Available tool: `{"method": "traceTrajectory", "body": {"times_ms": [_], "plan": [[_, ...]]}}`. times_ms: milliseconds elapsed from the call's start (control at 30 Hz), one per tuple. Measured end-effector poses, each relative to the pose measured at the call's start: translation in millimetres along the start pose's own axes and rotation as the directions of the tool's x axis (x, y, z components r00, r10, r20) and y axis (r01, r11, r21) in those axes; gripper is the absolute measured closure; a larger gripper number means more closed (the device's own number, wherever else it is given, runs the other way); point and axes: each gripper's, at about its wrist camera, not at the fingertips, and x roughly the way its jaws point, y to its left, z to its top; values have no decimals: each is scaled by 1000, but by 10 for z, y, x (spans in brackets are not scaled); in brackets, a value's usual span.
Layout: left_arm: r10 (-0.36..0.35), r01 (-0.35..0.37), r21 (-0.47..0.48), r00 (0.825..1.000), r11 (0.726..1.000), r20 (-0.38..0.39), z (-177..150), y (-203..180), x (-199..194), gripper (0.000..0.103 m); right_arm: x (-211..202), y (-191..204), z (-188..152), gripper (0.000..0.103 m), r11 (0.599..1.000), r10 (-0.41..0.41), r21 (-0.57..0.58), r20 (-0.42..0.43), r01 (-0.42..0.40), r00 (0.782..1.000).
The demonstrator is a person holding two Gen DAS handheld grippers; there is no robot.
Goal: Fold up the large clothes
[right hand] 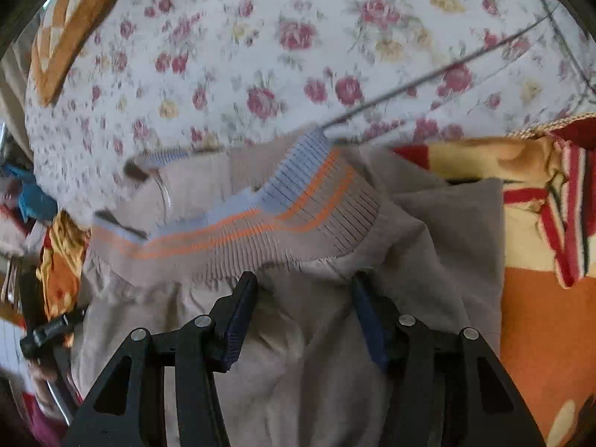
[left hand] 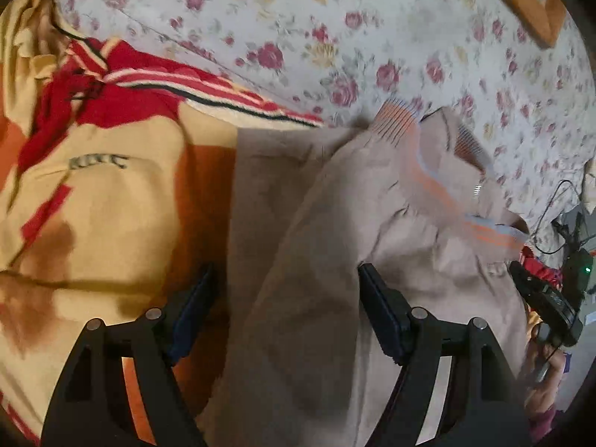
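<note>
Bedding fills the left wrist view: a flowered sheet (left hand: 372, 37) across the top, a yellow, red and orange blanket (left hand: 111, 193) at the left, and a beige jacket (left hand: 335, 242) lying over the blanket's edge, its striped ribbed band (left hand: 439, 182) toward the right. The left gripper (left hand: 285, 279) is spread wide and released, grasping nothing; one finger is over the blanket, the other over the jacket. Cables and a dark device (left hand: 573, 260) crowd the right edge, while the sheet beyond lies bare.

From the right wrist, the jacket (right hand: 298, 372) covers the lower middle, its ribbed band (right hand: 279, 223) just ahead of the fingertips. The right gripper (right hand: 301, 287) is parted and holds nothing, cloth between its fingers. The blanket (right hand: 540, 316) borders the right, clutter the left edge, and open sheet (right hand: 298, 56) lies ahead.
</note>
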Motion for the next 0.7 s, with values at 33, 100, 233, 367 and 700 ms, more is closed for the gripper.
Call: {"method": "traceTrajectory", "body": {"times_ms": [33, 100, 233, 367, 700], "plan": [[8, -8, 12, 1000, 1000, 16, -25, 9, -86, 26, -89, 89, -20, 44, 999, 27, -23, 13, -27, 1000], [29, -31, 33, 998, 999, 59, -106, 26, -262, 26, -252, 335, -66, 33, 994, 79, -84, 34, -76, 996], [26, -28, 14, 993, 1000, 113, -397, 145, -480, 26, -188, 952, -111, 23, 962, 72, -263, 7, -68, 997], [22, -26, 28, 991, 999, 135, -607, 176, -466, 26, 191, 1314, -32, 23, 915, -17, -402, -7, 12, 1000], [17, -29, 71, 986, 997, 163, -543, 194, -432, 26, 639, 1466, -173, 97, 835, -175, -536, -41, 126, 984]]}}
